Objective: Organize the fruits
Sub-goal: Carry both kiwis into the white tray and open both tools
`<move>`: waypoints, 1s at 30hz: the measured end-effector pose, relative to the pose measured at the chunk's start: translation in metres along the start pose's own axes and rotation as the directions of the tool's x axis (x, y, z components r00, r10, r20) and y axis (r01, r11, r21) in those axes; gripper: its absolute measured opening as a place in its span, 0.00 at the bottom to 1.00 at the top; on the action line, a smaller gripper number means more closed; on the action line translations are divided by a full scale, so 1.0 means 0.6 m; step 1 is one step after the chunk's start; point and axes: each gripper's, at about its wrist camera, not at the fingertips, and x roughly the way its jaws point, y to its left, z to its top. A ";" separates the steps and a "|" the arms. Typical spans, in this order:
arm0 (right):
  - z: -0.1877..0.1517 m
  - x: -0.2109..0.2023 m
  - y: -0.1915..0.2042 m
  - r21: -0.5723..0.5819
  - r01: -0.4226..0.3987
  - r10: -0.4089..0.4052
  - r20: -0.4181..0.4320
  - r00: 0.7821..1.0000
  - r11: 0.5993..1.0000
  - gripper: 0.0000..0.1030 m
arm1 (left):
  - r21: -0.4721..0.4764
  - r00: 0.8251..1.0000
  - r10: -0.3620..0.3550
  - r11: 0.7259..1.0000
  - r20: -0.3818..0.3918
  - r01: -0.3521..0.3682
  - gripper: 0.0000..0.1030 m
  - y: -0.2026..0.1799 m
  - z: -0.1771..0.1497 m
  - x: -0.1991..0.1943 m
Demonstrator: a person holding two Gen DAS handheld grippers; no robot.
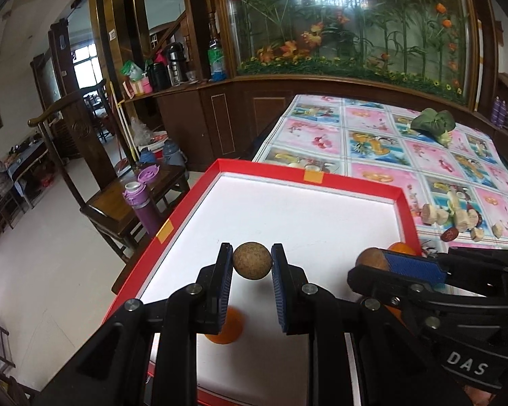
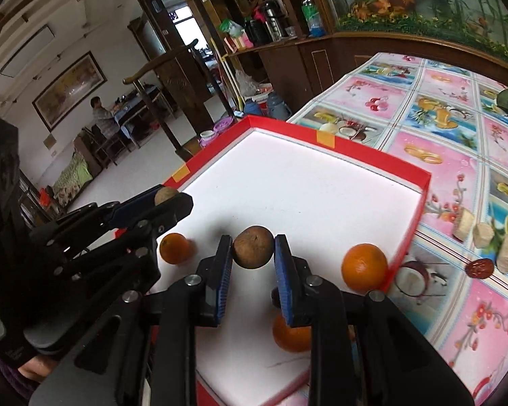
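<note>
Light: soft daylight from a far window [image 1: 84, 67].
Glare: white tray floor [image 1: 304, 216] overexposed; glass panel [image 1: 338, 0] reflects.
Edges: fisheye-curved, dark corners.

rough matt brown fruit [image 1: 252, 261], glossy oranges [image 2: 364, 268], glossy plastic tablecloth [image 1: 389, 145], matt white tray liner [image 1: 304, 216]

I see open white floor across the far half of the red-rimmed shallow cardboard box [image 2: 420, 172]. Nearer me, three round oranges [image 2: 364, 267] crowd the lane, and my left gripper [image 2: 172, 199] blocks the box's left edge.
</note>
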 end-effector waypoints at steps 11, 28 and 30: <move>0.007 0.047 -0.014 0.024 0.058 -0.056 -0.059 0.997 0.998 0.27 | -0.023 0.999 0.005 1.000 -0.041 -0.006 0.21 0.018 -0.014 0.027; 0.015 0.003 -0.066 0.124 0.019 -0.016 -0.025 1.000 0.992 0.41 | -0.017 0.994 0.039 0.999 -0.104 -0.041 0.66 0.012 -0.019 0.036; 0.013 -0.037 -0.083 0.121 0.038 -0.043 0.031 0.999 0.992 0.44 | -0.011 0.995 0.034 0.999 -0.090 -0.035 0.66 0.004 -0.013 0.026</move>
